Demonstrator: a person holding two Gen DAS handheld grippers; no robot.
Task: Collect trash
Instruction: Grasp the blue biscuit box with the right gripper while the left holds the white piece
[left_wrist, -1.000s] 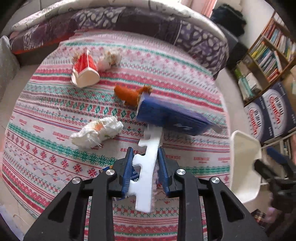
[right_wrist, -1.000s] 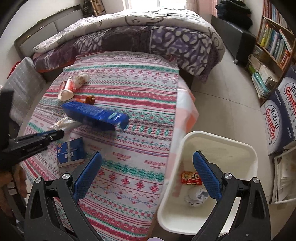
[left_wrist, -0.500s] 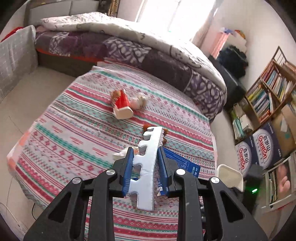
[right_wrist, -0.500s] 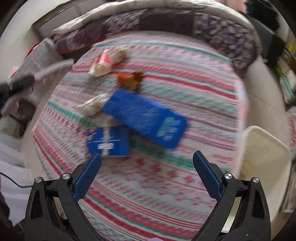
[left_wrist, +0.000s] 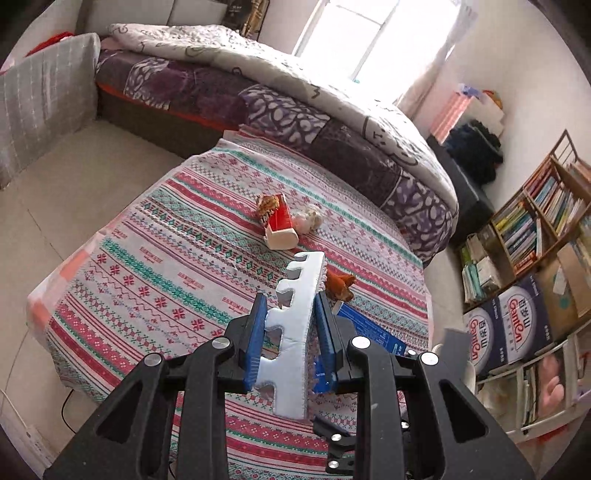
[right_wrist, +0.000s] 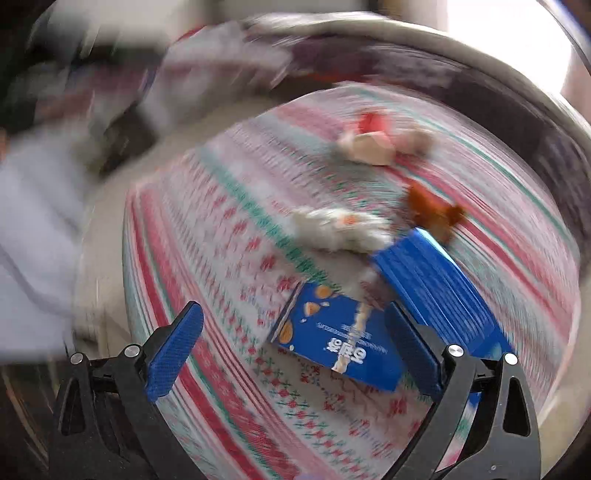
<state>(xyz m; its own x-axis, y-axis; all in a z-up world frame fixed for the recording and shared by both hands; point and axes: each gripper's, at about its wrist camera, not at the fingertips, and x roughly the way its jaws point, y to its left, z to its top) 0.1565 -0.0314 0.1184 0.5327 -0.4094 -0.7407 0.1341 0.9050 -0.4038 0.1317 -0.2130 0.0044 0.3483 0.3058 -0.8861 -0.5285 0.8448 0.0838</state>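
"GanGn" on 2 blue-and-white cartons (left_wrist: 517, 325) beside the bookshelf (left_wrist: 532, 225)

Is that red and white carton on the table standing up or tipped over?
Tipped over: the red carton lies on its side on the striped tablecloth.

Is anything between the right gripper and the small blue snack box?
Nothing visible. The right gripper is open, and the blue snack box lies flat on the striped cloth right between its jaws.
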